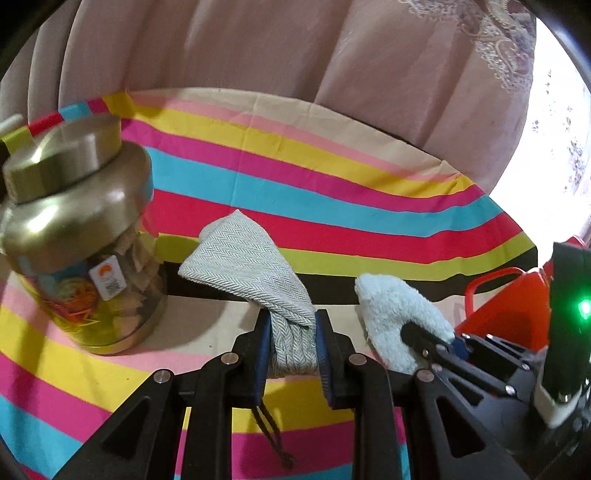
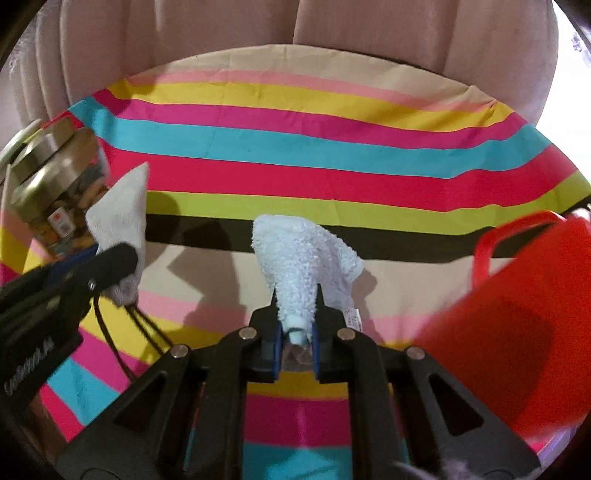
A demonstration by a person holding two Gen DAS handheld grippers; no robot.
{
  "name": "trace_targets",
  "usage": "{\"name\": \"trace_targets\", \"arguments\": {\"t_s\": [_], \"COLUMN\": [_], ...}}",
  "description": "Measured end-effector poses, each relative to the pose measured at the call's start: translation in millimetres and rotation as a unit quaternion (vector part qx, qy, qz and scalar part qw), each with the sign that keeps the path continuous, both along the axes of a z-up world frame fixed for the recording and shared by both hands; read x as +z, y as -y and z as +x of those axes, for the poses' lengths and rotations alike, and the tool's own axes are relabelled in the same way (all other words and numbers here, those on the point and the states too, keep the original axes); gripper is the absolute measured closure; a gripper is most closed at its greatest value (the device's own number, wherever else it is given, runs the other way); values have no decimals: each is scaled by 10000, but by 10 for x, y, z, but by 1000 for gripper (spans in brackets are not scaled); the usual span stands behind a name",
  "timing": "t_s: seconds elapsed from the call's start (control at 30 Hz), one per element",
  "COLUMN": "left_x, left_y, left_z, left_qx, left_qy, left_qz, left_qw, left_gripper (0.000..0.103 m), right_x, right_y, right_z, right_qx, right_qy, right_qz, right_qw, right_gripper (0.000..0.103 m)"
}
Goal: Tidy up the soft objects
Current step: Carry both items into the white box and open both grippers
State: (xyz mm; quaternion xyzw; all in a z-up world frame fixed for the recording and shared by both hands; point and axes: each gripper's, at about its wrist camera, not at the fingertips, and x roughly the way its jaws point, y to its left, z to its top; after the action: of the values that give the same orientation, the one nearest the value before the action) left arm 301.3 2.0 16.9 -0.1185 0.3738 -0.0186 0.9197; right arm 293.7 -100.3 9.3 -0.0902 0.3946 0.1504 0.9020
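Your left gripper (image 1: 291,341) is clamped on a grey herringbone pouch (image 1: 247,258), its jaws pressed against the bunched lower end while the rest of the fabric fans up and to the left, lifted off the bench (image 1: 332,206). A dark drawstring (image 1: 271,432) dangles from it below the fingers. Your right gripper (image 2: 295,332) is squeezed narrow on a fluffy pale-blue towel (image 2: 303,251), which stands up from the jaws and droops to the right, a small label hanging at its edge.

To your left, a glass jar (image 1: 85,266) with a gold lid (image 1: 70,158) sits near the pouch, just beside the path on that side; the bench's left edge lies behind it. To your right, a red plastic bin (image 2: 524,332) with a handle (image 2: 509,236) crowds the right gripper, tilted toward you at the bench's right edge.

Between and ahead of the two grippers, the striped tablecloth (image 2: 295,140) runs flat to the far edge, where pink curtains (image 2: 229,33) hang close behind.
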Motion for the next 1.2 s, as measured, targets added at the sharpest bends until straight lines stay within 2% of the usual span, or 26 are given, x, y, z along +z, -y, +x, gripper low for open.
{"name": "trace_targets", "arguments": {"t_s": [0.27, 0.57, 0.7, 0.93, 1.2], "left_x": [278, 626, 765, 809, 849], "left_y": [183, 545, 738, 1129, 1679], "left_z": [-271, -604, -778, -1120, -1456], "left_qx": [-117, -505, -736, -1179, -1901], "left_qy": [225, 573, 687, 688, 627], "left_qz": [256, 378, 336, 294, 16], "left_qw": [9994, 9964, 9944, 9902, 9798], "left_gripper": [79, 79, 79, 79, 79], "right_x": [256, 528, 597, 656, 654], "right_y": [246, 660, 961, 1513, 2332], "right_z": [-421, -924, -1109, -1405, -1779], "right_qx": [-56, -173, -333, -634, -1253], "right_qy": [155, 402, 415, 405, 338], "right_qz": [229, 349, 413, 485, 311], "right_qw": [9996, 9984, 9977, 9960, 9911], "right_gripper": [89, 89, 89, 89, 88]}}
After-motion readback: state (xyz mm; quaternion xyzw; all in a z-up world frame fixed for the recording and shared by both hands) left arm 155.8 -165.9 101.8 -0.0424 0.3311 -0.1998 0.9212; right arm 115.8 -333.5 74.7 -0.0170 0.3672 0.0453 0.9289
